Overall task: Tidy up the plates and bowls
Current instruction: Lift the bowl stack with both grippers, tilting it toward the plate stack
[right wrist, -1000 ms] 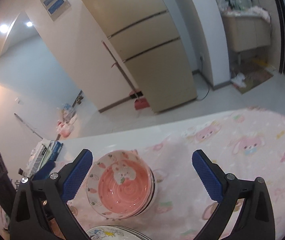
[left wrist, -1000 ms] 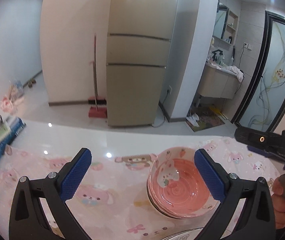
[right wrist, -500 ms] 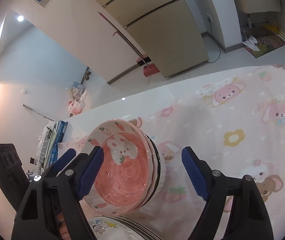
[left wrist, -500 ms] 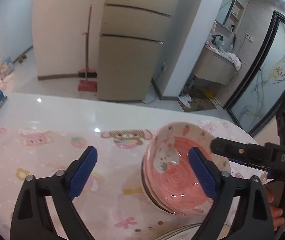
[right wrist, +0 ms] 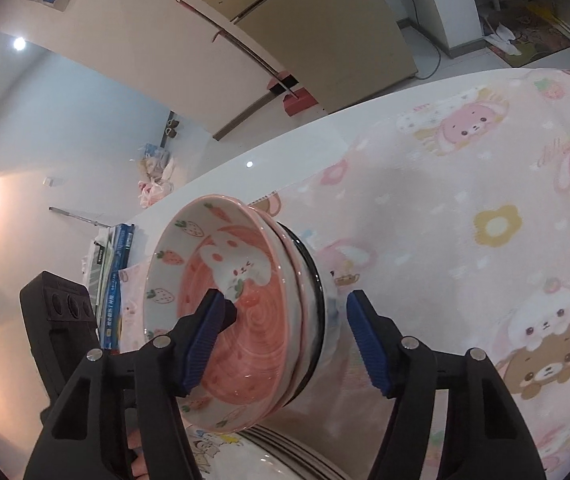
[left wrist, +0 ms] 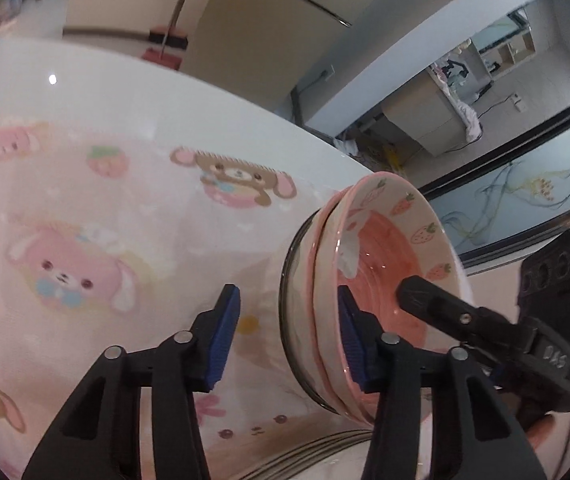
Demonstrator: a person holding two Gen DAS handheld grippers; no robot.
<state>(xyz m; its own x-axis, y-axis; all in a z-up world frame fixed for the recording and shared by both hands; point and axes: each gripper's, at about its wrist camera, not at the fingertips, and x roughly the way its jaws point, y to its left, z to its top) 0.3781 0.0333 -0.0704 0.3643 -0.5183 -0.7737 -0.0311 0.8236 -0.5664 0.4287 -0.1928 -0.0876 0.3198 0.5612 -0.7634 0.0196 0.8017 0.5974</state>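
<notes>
A stack of pink rabbit-and-strawberry bowls [left wrist: 389, 264] sits on a dark-rimmed bowl on the pink cartoon tablecloth [left wrist: 85, 240]. My left gripper [left wrist: 285, 336] is open and straddles the stack's left wall, one pad inside the top bowl and one outside. My right gripper [right wrist: 285, 340] is open and straddles the stack's [right wrist: 229, 300] right wall the same way. The jaws do not visibly press the bowls. A stack of plates [right wrist: 269, 452] lies just in front of the bowls, mostly hidden.
Books [right wrist: 115, 272] lie at the table's left end. The white table edge [left wrist: 165, 92] runs behind the cloth. A fridge [right wrist: 325, 40] and a broom [right wrist: 245, 52] stand beyond the table.
Both grippers have moved down and in toward the bowl stack and narrowed. Each now has one finger inside the top bowl and one outside it.
</notes>
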